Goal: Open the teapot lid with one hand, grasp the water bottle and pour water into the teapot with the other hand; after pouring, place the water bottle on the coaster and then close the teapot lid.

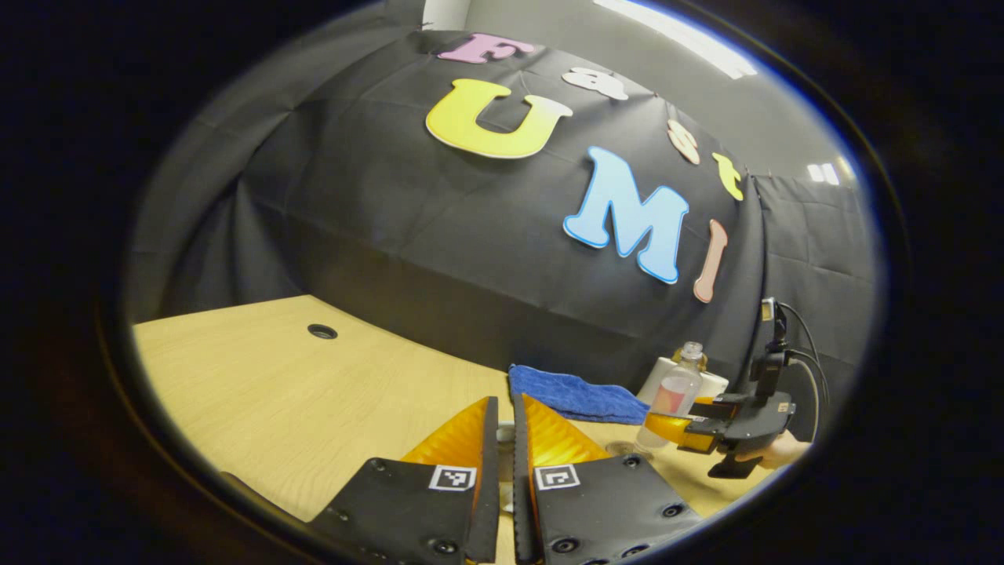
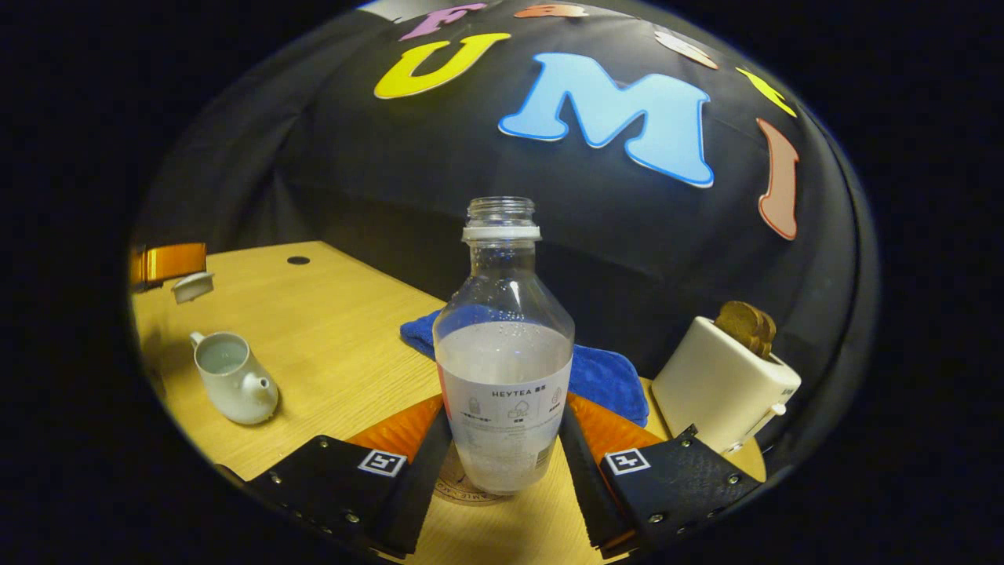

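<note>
Water bottle [image 2: 503, 345] stands upright over the coaster [image 2: 463, 485], right gripper [image 2: 502, 439] clamped on its sides. Left gripper [image 1: 506, 447], nearly closed, pinches the lid [image 2: 192, 286] above the open teapot [image 2: 234, 386]. Risk: an uneven release tips the uncapped bottle.

We find a printed label [image 2: 506, 408] on the water bottle [image 2: 503, 345], its print too fine to make out. Square black-and-white coded markers [image 2: 382, 462] on the fingers carry no words or numbers.
</note>
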